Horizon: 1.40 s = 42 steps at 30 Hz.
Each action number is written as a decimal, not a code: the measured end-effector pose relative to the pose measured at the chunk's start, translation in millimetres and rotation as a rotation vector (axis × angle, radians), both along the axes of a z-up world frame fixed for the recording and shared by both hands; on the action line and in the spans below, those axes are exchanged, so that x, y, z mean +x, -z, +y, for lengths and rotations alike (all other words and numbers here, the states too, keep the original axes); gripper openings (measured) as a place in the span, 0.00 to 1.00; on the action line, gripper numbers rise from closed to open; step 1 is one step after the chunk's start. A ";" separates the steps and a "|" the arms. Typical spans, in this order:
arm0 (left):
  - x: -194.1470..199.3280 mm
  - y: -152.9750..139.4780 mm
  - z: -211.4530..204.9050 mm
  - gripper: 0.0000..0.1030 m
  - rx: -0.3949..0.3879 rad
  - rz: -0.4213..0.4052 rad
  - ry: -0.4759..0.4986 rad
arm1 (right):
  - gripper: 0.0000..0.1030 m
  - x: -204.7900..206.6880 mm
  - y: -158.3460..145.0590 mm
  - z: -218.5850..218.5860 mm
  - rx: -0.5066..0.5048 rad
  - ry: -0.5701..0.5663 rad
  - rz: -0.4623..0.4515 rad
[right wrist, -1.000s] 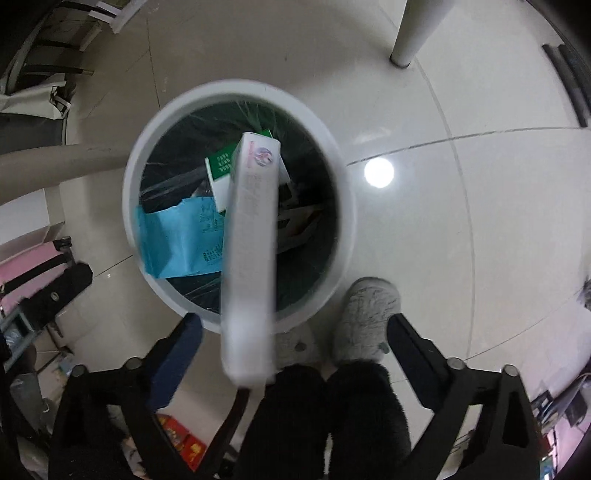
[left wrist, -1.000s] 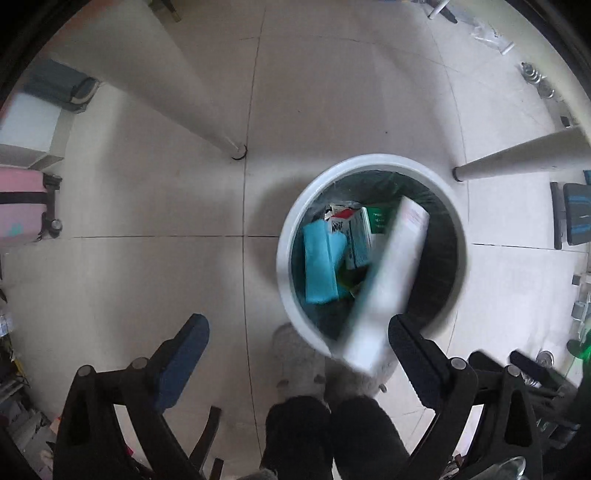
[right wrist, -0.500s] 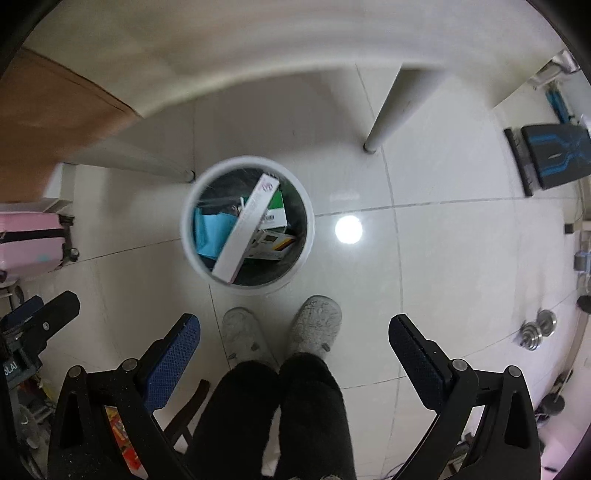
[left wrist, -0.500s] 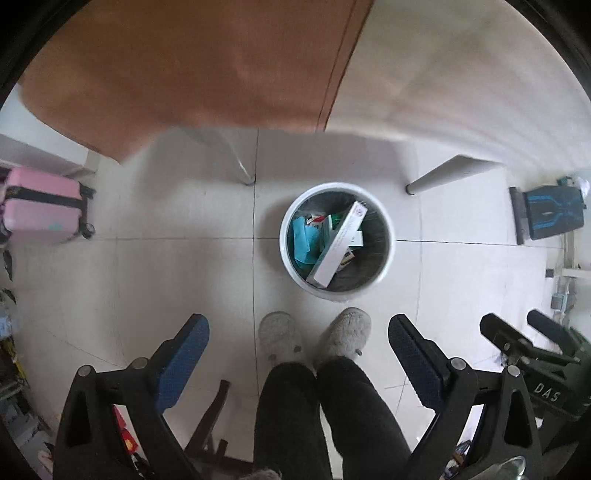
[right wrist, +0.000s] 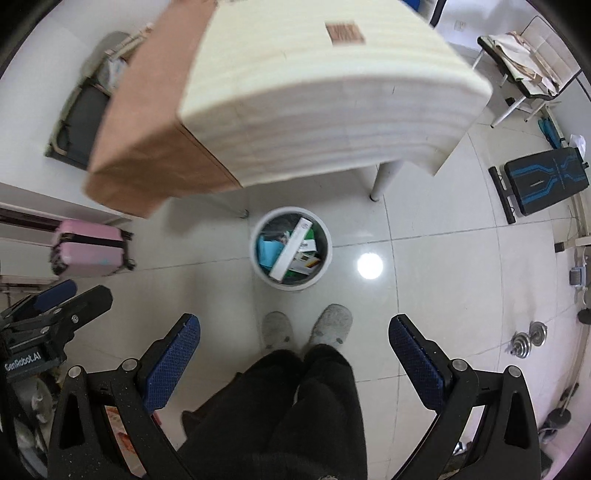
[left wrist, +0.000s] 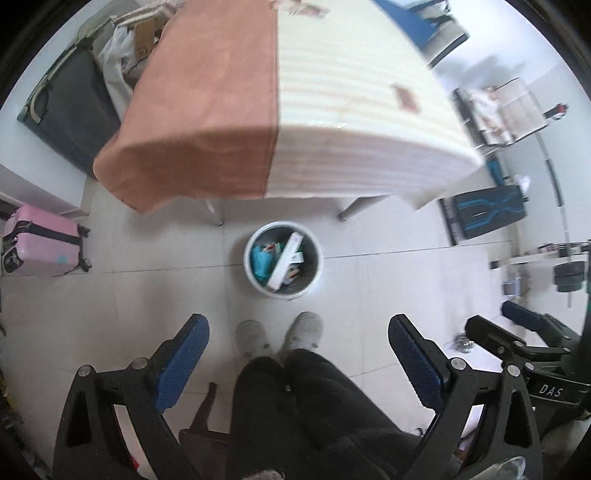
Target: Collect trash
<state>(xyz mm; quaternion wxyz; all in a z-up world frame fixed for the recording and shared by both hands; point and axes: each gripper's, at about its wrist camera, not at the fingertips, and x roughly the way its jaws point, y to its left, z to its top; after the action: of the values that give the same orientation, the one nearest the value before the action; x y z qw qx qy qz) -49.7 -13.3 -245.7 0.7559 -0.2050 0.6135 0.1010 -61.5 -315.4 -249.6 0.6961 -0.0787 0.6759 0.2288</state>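
A white round bin (left wrist: 248,273) (right wrist: 255,266) stands on the tiled floor in front of the table. A long white box (left wrist: 284,260) (right wrist: 290,251) leans inside it among a teal packet (left wrist: 260,260) (right wrist: 266,253) and other cartons. My left gripper (left wrist: 298,363) is open and empty, high above the floor. My right gripper (right wrist: 294,363) is also open and empty at a similar height. Each gripper shows at the edge of the other's view. On the tabletop lie small brown-red pieces (left wrist: 404,96) (right wrist: 345,33), blurred.
A table (left wrist: 351,122) (right wrist: 314,92) carries a cream cover and a brown cloth (left wrist: 207,110). A person's dark-trousered legs and grey slippers (left wrist: 299,330) (right wrist: 330,325) stand close to the bin. A pink suitcase (left wrist: 40,242), a black bench (right wrist: 546,181) and dumbbell plates (right wrist: 530,338) lie around.
The long white box dropped into the bin and now rests there. Both grippers rose well away from the bin, so the tabletop has come into view.
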 end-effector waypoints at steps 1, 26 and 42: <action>-3.5 -14.1 -1.5 0.96 -0.016 -0.019 0.001 | 1.00 -2.3 -16.5 -4.0 0.020 0.004 0.001; -44.7 -120.7 -14.1 1.00 -0.145 -0.202 -0.035 | 1.00 -45.4 -182.4 -19.3 0.235 -0.073 -0.031; -56.1 -123.8 -15.9 1.00 -0.159 -0.203 -0.051 | 1.00 -49.9 -177.9 -15.3 0.232 -0.087 -0.018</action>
<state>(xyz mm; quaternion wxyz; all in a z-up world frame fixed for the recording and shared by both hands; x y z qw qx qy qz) -105.9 -29.2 -121.9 0.7927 -0.2891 0.5343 0.0499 -111.3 -330.7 -71.7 0.6959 -0.0289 0.6346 0.3350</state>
